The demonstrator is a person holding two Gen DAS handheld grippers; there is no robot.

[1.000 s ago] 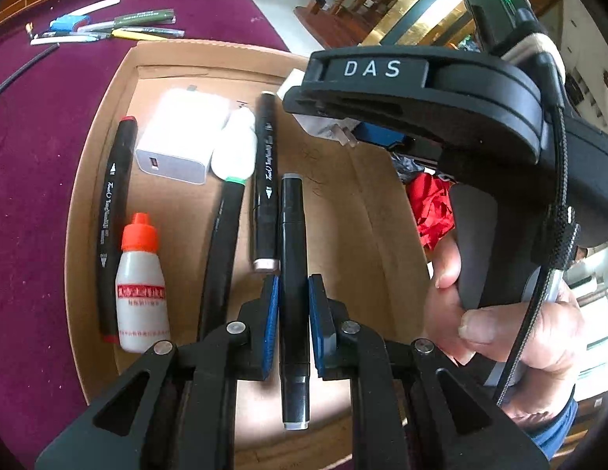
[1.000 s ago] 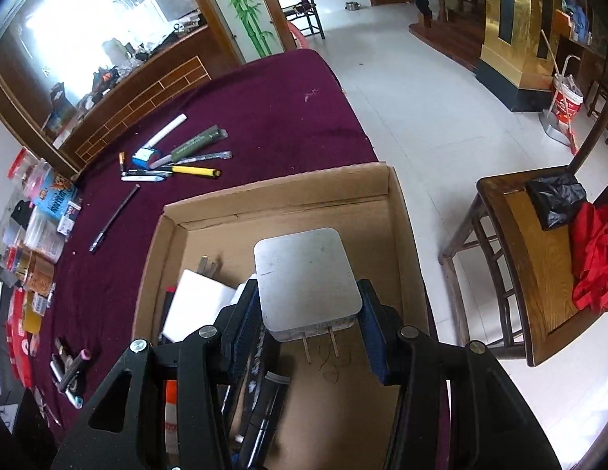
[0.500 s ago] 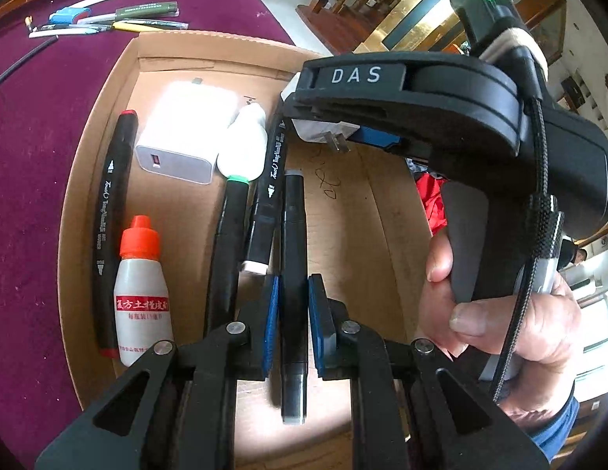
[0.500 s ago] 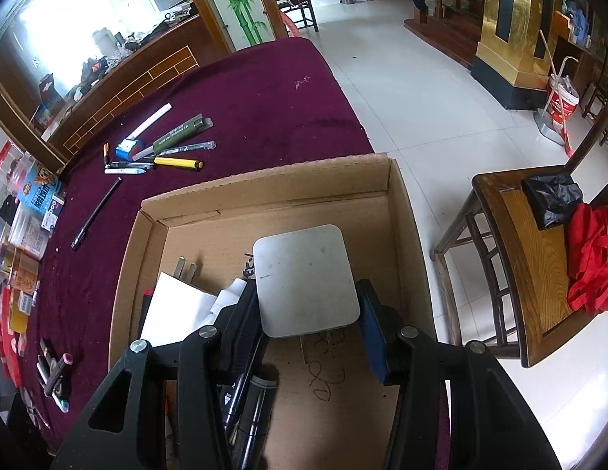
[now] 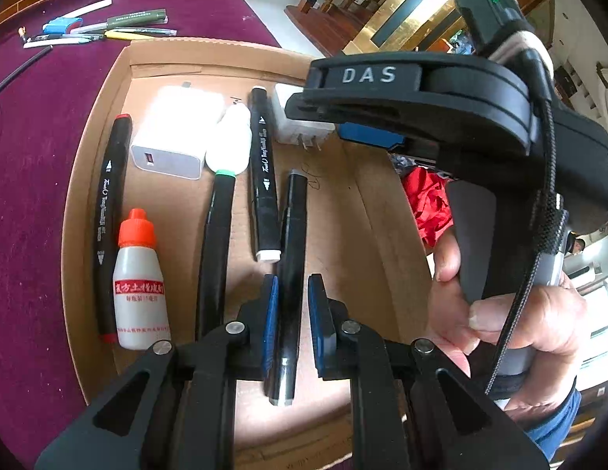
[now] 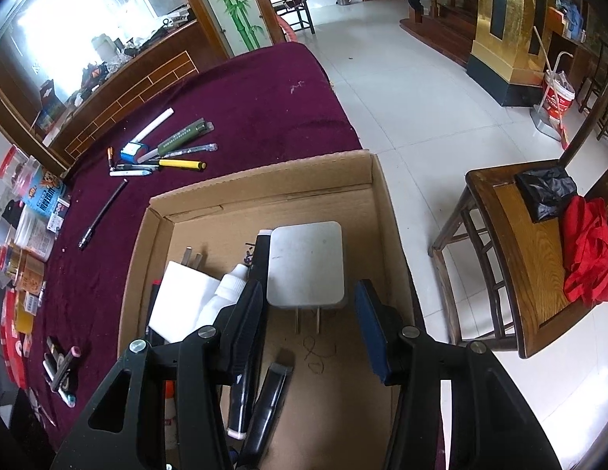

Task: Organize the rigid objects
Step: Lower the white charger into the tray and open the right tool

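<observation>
A shallow cardboard box (image 5: 343, 215) lies on the maroon cloth. My left gripper (image 5: 294, 305) is shut on a black marker (image 5: 292, 235) that lies lengthwise on the box floor. Left of it lie another black marker (image 5: 263, 180), a black pen with a white cap (image 5: 219, 235), a red-capped white bottle (image 5: 137, 286) and a white charger (image 5: 174, 133). My right gripper (image 6: 310, 285) hangs open over a second white charger (image 6: 306, 266). That charger rests flat in the box with its prongs toward me, and cardboard shows between its right edge and the right pad.
Several pens (image 6: 163, 152) lie on the cloth beyond the box rim (image 6: 265, 180). Packets and jars (image 6: 29, 215) crowd the left table edge. The table ends just right of the box. Beyond it stands a wooden chair (image 6: 511, 243) holding a red cloth.
The white charger sat clamped between the right pads before. It now looks smaller and lies on the box floor beside the marker. The left gripper keeps its hold on the black marker.
</observation>
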